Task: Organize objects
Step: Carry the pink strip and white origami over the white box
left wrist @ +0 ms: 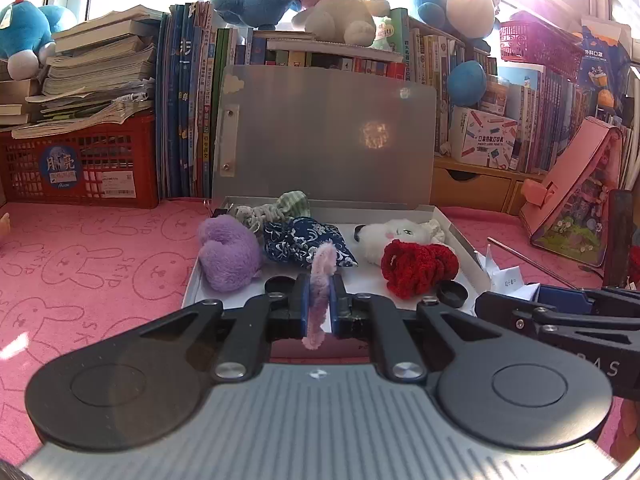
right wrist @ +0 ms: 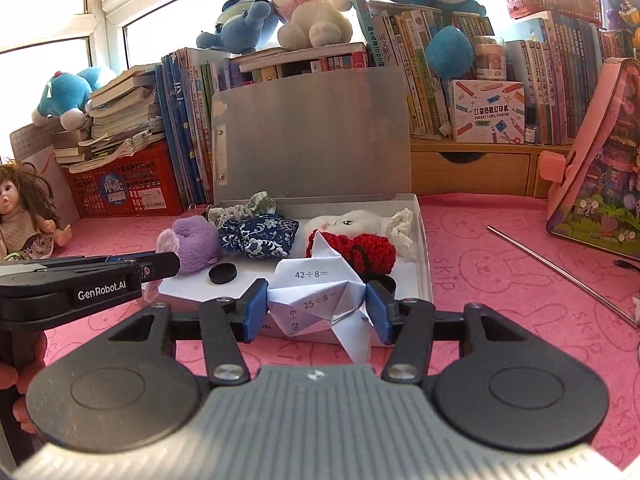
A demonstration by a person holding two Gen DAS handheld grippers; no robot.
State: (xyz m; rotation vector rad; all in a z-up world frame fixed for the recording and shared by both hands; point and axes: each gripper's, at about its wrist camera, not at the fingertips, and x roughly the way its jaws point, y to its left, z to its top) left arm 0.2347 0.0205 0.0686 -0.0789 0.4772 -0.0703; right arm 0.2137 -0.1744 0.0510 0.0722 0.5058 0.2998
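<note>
An open white box (left wrist: 460, 236) (right wrist: 422, 248) with a raised grey lid sits on the pink cloth. It holds a purple plush (left wrist: 228, 254) (right wrist: 192, 242), a blue floral pouch (left wrist: 304, 242) (right wrist: 260, 236), a red knitted piece (left wrist: 418, 266) (right wrist: 372, 250), a white plush (left wrist: 394, 234) (right wrist: 352, 220) and black discs (left wrist: 280, 283) (right wrist: 223, 273). My left gripper (left wrist: 321, 308) is shut on a fuzzy pink pipe cleaner (left wrist: 322, 276) at the box's near edge. My right gripper (right wrist: 316, 308) is shut on a folded paper figure (right wrist: 316, 300) with sums printed on it, over the box's near edge.
Books, a red crate (left wrist: 80, 168) and plush toys line the back. A pink toy house (left wrist: 572, 200) (right wrist: 596, 184) stands at right, with a metal rod (right wrist: 560, 272) on the cloth. A doll (right wrist: 24, 212) sits at far left in the right wrist view.
</note>
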